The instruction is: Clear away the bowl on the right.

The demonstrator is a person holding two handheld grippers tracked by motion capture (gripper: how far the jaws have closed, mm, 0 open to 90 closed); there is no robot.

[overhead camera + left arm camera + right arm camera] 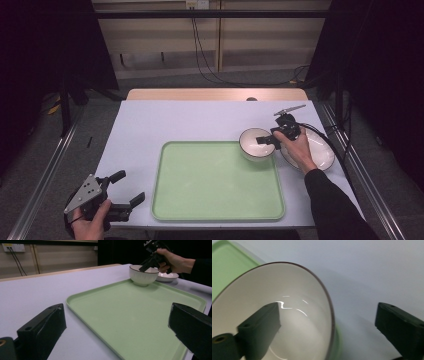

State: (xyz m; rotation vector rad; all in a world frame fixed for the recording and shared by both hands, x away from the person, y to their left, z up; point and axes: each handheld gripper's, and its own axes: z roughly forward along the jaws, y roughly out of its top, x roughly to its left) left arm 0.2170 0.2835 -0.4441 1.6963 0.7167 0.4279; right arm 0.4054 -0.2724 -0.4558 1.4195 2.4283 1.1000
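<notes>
One white bowl (256,145) sits on the far right corner of the green tray (217,182) on our bench (165,120), just beside a white plate (320,150). We judge it glazed ceramic: stiff, fairly heavy, slick and breakable, best pinched across its thin rim. Our right hand-held gripper (265,140) straddles that rim with jaws wide and gripping nothing, while the left hand-held gripper (127,190) stands open near the bench's front edge.

left gripper (127,195) low, jaws wide, right gripper (264,141) extended, jaws spread
</notes>
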